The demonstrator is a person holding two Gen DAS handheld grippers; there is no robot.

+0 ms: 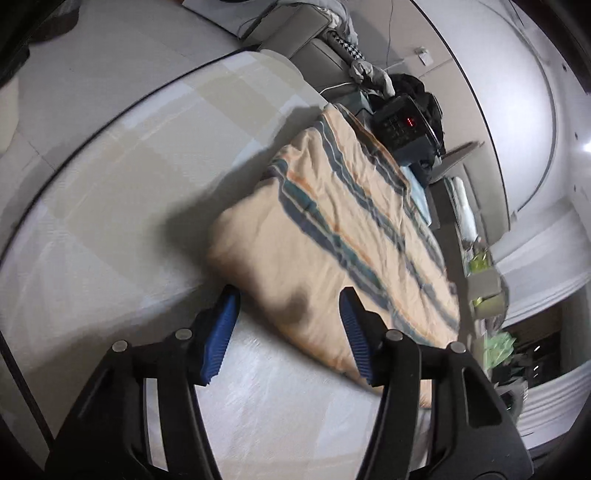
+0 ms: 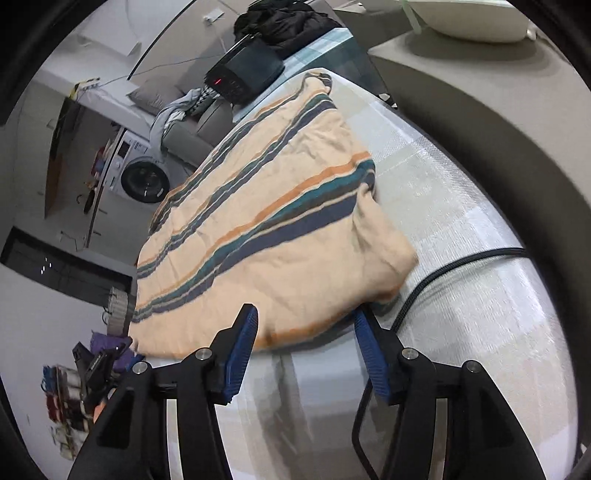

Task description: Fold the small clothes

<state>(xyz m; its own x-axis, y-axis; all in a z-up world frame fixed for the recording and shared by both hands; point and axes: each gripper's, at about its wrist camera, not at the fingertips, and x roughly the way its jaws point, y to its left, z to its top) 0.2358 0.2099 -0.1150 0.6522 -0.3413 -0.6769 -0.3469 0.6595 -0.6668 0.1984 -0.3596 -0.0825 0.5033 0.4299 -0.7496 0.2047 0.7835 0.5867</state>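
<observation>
A cream garment with navy, teal and orange stripes [image 1: 332, 236] lies folded over on the pale checked table [image 1: 129, 192]. My left gripper [image 1: 290, 306] is open, its blue pads on either side of the garment's near edge, touching nothing that I can tell. In the right wrist view the same garment [image 2: 266, 221] lies across the table [image 2: 461, 229]. My right gripper [image 2: 304, 325] is open at its near hem, the right finger [image 2: 373, 358] partly under the cloth's corner.
A black device with a red display [image 2: 240, 75] sits at the table's far end, dark clothes [image 2: 288, 18] behind it. A black cable [image 2: 443, 273] runs across the table to the right of the garment. The table edge lies close on the left [image 2: 129, 325].
</observation>
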